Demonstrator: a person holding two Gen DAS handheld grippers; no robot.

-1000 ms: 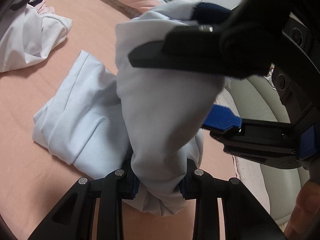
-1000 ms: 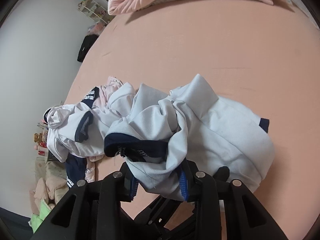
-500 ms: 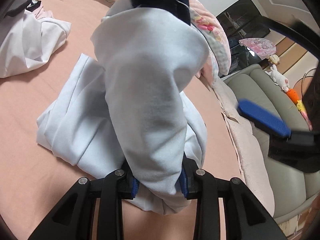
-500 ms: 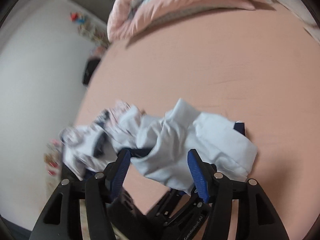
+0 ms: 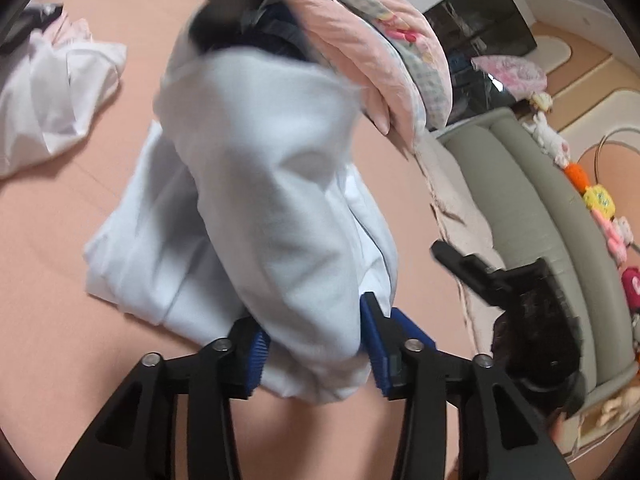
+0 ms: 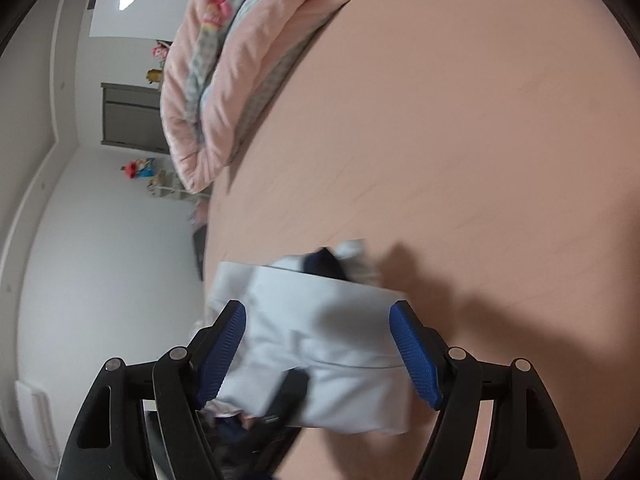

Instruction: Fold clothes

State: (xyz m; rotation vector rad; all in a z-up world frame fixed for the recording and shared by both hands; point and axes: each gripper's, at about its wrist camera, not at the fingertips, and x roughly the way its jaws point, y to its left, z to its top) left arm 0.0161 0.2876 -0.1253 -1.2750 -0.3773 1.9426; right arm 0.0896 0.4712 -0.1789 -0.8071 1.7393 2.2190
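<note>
Left wrist view shows us our left tool (image 5: 316,350), its ribbed blue pads (image 5: 256,356) pinched on a thick bunched fold of the pale blue soft cotton garment with a navy trim (image 5: 256,208). From the pads the cloth rises in a smooth rounded column, slightly blurred, topped by the dark navy band. The rest of the garment lies crumpled in soft folds on the peach-pink bed sheet (image 5: 48,280), which is flat and matte.

Further back on the sheet, at the left, we see a rumpled white shirt (image 5: 52,92) well apart from the blue one. Behind the raised cloth a puffy pink quilted duvet with a floral lining (image 5: 384,40) lies rolled along the bed's far edge. A grey-green padded sofa (image 5: 520,192) curves beside the bed on the right, and our right tool (image 5: 516,300) shows there as a blurred black shape.

Through the right wrist view our right tool (image 6: 320,354) stands wide, its dimpled blue pads (image 6: 416,356) spread well apart and gripping nothing. Between and beyond them the same pale blue garment (image 6: 332,328) lies on the sheet (image 6: 480,140), its navy edge at the far side, with the duvet (image 6: 224,80) at the upper left.
</note>
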